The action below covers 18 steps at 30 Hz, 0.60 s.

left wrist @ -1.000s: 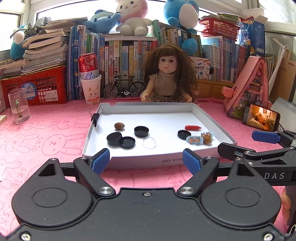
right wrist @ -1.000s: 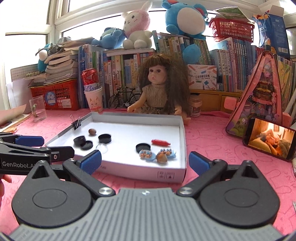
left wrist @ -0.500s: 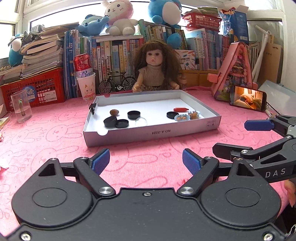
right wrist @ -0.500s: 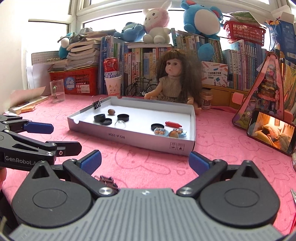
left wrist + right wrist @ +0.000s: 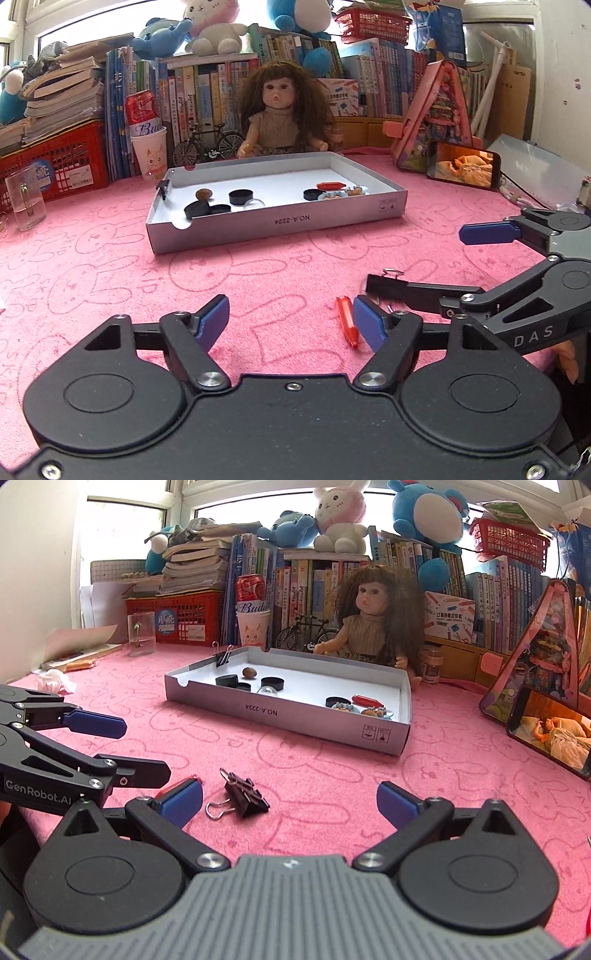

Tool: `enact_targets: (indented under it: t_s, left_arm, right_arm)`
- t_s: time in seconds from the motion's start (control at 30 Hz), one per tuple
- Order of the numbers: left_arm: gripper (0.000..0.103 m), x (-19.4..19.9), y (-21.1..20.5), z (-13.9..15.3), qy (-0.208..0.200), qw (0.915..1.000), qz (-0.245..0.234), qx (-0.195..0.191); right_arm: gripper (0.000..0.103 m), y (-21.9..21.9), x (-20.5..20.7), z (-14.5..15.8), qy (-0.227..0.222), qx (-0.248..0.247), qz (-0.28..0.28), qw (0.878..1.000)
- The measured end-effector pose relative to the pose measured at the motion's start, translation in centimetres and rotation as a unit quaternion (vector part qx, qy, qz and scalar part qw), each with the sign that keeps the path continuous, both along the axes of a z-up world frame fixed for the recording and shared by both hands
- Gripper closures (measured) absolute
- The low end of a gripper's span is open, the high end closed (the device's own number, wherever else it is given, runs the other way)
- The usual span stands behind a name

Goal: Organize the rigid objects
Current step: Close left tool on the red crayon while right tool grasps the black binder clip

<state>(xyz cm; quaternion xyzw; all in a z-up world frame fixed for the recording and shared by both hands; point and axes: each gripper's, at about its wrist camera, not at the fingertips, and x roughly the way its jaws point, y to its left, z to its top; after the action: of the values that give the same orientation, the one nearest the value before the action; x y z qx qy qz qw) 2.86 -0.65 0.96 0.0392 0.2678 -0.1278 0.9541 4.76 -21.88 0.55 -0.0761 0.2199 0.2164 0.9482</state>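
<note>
Your left claw (image 5: 288, 319) is closing with nothing between its pads, the red peg (image 5: 346, 320) just inside its right pad; your right claw (image 5: 290, 801) is gaping around the binder clip (image 5: 245, 799); both are waiting short of the tray (image 5: 369, 729).

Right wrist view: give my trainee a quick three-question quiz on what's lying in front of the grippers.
1. True or false: the binder clip lies inside the tray.
2. What colour is the small stick by the left gripper? A) red B) green C) white
3. Fill in: the right gripper holds ____.

Key: 1 false, it lies on the pink cloth; 2 A; 3 nothing.
</note>
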Motion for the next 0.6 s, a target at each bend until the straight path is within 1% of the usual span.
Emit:
enact_targets:
  t_s: [0.07,0.13,0.17,0.3,0.33,0.37,0.4,0.43,0.6]
  left_arm:
    - [0.049,-0.2,-0.1,-0.2,0.004,0.9999,-0.012,-0.010]
    - [0.057,-0.2,-0.2,-0.3,0.014,0.9995,-0.023,-0.019]
    - [0.060,-0.1,-0.4,-0.4,0.018,0.9993,-0.025,-0.022]
    - [0.067,-0.2,-0.7,-0.6,0.022,0.9987,-0.037,-0.027]
    - [0.072,-0.2,-0.8,-0.7,0.023,0.9984,-0.043,-0.028]
    - [0.083,-0.3,-0.8,-0.7,0.023,0.9983,-0.047,-0.027]
    - [0.088,-0.3,-0.9,-0.8,0.023,0.9982,-0.050,-0.023]
    - [0.090,-0.4,-1.0,-0.9,0.022,0.9982,-0.053,-0.019]
    - [0.090,-0.5,-1.1,-1.1,0.022,0.9979,-0.060,-0.010]
  right_arm:
    - [0.000,0.0,0.0,-0.2,0.002,-0.005,0.000,1.000]
    - [0.000,0.2,0.1,-0.3,0.000,-0.016,-0.005,1.000]
    - [0.000,0.2,0.1,-0.4,0.000,-0.021,-0.006,1.000]
    - [0.000,0.1,0.3,-0.6,0.004,-0.026,-0.010,1.000]
    - [0.000,0.1,0.3,-0.6,0.004,-0.029,-0.011,1.000]
    - [0.000,0.1,0.3,-0.7,0.003,-0.031,-0.011,0.999]
    - [0.000,0.1,0.3,-0.7,0.001,-0.035,-0.011,0.999]
    - [0.000,0.2,0.3,-0.8,0.000,-0.038,-0.012,0.999]
    - [0.000,0.4,0.3,-0.9,0.005,-0.037,-0.004,0.999]
